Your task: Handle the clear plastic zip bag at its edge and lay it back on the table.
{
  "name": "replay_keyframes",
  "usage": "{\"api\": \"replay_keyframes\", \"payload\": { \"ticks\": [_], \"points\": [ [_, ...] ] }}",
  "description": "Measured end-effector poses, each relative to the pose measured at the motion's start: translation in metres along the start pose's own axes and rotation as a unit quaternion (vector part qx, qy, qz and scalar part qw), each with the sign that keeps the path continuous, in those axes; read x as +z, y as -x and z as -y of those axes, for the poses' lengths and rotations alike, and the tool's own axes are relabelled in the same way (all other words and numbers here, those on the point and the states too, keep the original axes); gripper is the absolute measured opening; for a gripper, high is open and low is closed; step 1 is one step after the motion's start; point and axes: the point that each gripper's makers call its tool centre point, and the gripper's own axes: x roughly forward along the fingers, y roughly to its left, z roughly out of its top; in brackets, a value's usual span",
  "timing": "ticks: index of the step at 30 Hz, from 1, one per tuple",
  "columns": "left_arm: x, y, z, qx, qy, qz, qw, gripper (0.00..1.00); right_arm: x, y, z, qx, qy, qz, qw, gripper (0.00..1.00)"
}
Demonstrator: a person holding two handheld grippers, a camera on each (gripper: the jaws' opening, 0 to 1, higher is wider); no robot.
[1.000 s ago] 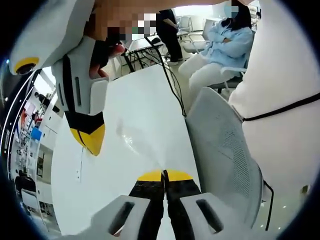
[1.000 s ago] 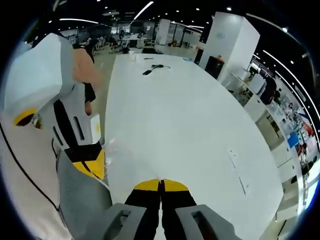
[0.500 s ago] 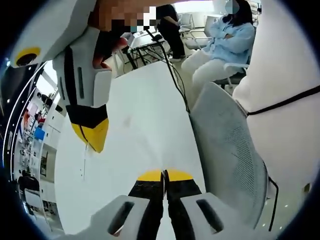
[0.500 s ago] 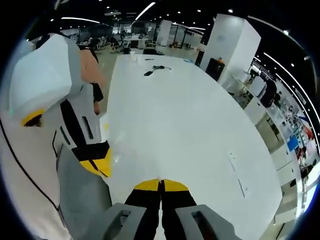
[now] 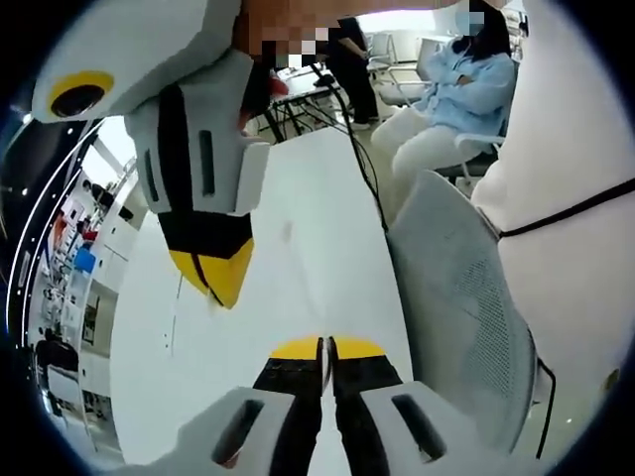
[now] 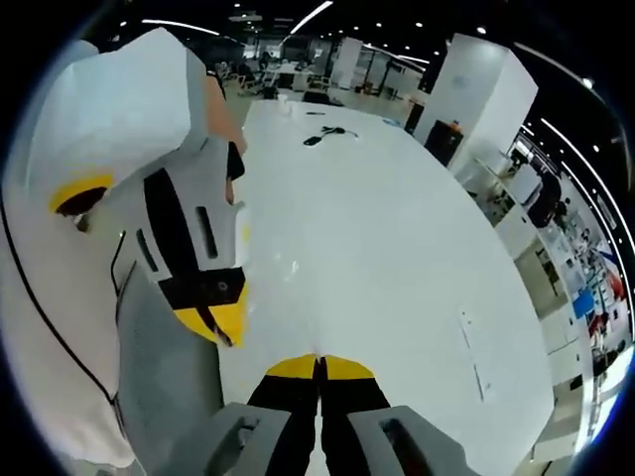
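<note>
Since the earlier frames the two grippers have drawn closer together; in each view the other tool now looms larger and its yellow tips sit nearer the frame's centre. The left gripper rises from the bottom of the left gripper view with its jaws pressed together; the right gripper stands likewise at the bottom of the right gripper view, jaws together; each seems to pinch an edge of the clear plastic zip bag, though the film is so faint that the bite itself cannot be confirmed. The bag appears only as pale creases and glints in the lower middle of both views, between the yellow tips, hanging over the white table; its outline is hard to trace. By my judgement the bag is held aloft, so the step in hand is the carry; the next move calls for lowering both tools together, keeping the film flat, then parting the jaws. A grey mesh chair stands at the right of the left gripper view; a seated person is at upper right.
</note>
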Motion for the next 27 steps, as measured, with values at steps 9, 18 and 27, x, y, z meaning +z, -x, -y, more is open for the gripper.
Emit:
{"api": "replay_keyframes", "payload": {
  "ticks": [9,18,27],
  "points": [
    [0.008,0.009,-0.009,0.018,0.012,0.025,0.9995,0.03,-0.005,-0.002,0.004,-0.006,0.021,-0.008,0.9997,0.0],
    [0.013,0.019,-0.019,0.041,0.03,0.051,0.9974,0.05,-0.01,0.001,0.013,-0.015,0.022,-0.009,0.9996,0.0],
    [0.015,0.036,-0.03,0.067,0.069,0.087,0.9915,0.06,-0.016,0.004,0.025,-0.026,0.029,-0.015,0.9991,0.0]
  ]
}}
